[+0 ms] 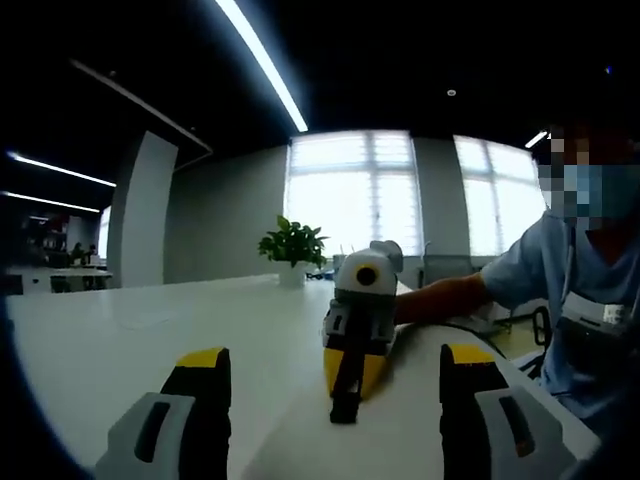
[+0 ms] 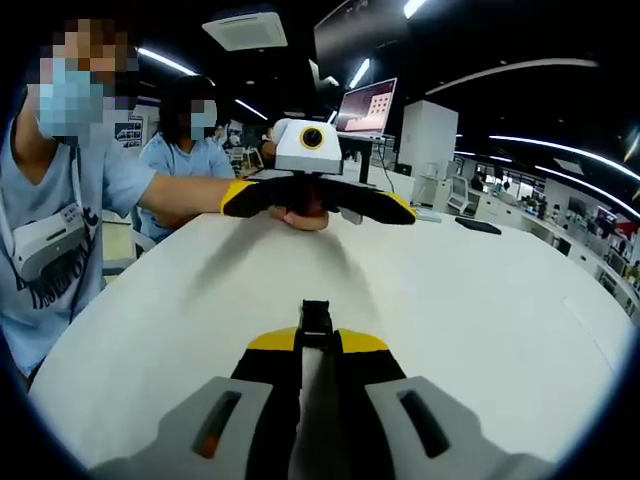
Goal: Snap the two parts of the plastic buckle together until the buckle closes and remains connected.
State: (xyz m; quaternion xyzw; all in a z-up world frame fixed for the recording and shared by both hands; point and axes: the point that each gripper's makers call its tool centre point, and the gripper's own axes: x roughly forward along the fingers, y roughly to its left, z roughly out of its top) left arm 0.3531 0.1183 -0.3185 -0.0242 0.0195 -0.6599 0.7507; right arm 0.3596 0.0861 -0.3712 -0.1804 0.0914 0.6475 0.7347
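Pinching a black buckle part [image 2: 316,322] between its pressed-together jaws, the right gripper [image 2: 317,345] rests low over the white table [image 2: 480,300]. Beyond the buckle part, across the table, the left gripper [image 2: 318,200] hovers with jaws spread wide, holding nothing, in a person's hand [image 2: 300,216].

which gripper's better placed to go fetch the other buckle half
Left, most likely: the left gripper stands open and holds nothing, while the right gripper is shut on a black buckle part. The other half isn't visible to me.
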